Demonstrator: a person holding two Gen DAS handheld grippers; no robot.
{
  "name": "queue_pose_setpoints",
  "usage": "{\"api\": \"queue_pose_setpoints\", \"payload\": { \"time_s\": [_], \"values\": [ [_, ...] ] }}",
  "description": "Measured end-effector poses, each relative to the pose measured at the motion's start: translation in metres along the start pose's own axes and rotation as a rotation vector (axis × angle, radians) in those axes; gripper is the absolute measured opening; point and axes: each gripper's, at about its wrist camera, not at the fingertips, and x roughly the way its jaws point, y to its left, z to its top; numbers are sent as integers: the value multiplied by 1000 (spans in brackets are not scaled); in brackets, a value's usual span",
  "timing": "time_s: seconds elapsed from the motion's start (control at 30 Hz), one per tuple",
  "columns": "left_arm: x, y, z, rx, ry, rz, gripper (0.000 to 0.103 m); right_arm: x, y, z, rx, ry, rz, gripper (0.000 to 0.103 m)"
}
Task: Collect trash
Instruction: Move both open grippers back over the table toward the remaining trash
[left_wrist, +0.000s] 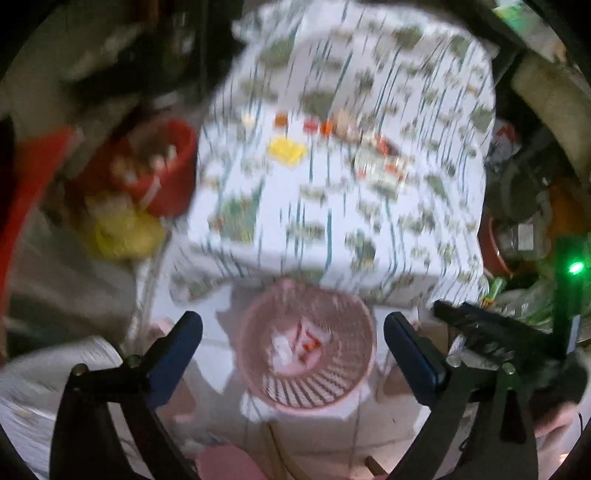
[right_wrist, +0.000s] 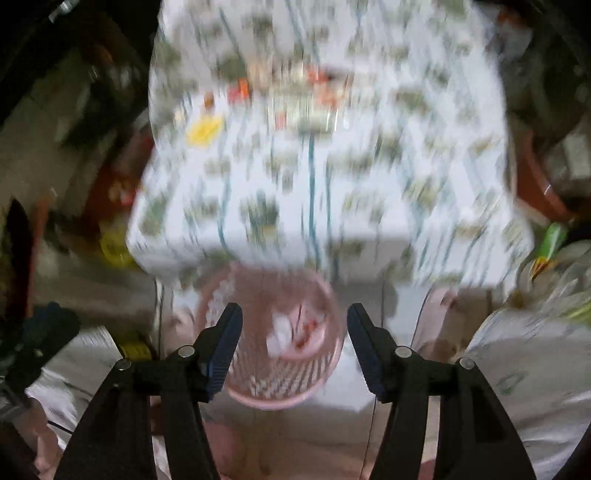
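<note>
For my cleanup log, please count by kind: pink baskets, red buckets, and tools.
Pink basket: 1
Red bucket: 1
Tools: 2 (left tool, right tool, both open)
Total: 4

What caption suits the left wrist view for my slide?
Open left gripper above pink basket holding scraps; more trash on patterned table.

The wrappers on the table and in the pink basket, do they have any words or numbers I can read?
None can be read.
Wrappers on the table: red, orange and yellow, print too blurred.
Scrap in the pink basket: red marks on white, blurred, no letters clear.
Tablecloth: only green shapes and blue lines, no words.
Red bucket: no label shows.
</note>
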Motion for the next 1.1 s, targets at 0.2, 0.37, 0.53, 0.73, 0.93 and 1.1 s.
{"api": "queue_pose_setpoints", "payload": {
  "time_s": [0.2, 0.37, 0.53, 0.73, 0.93, 1.1],
  "values": [
    [-62, -2, 41, 50, -204, 10, 103, -97, 13, 33, -111, -255, 17, 74],
    [-95, -2, 85, 59, -276, 18, 103, -187, 26, 42, -179, -307, -27, 76],
    [-120, -12, 120, 85, -357, 33, 103, -250, 25, 49, -290, -338, -27, 88],
    [-90, -9, 146, 130, -358, 64, 103, -197, 12, 82, -257, -345, -51, 89],
    [-25, 14, 164, 96, -270, 64, 103, -101, -8, 121, -132, -319, -47, 89],
    [34, 26, 182, 90, -162, 49, 103, -45, -15, 151, -133, -246, -33, 89]
  ]
}}
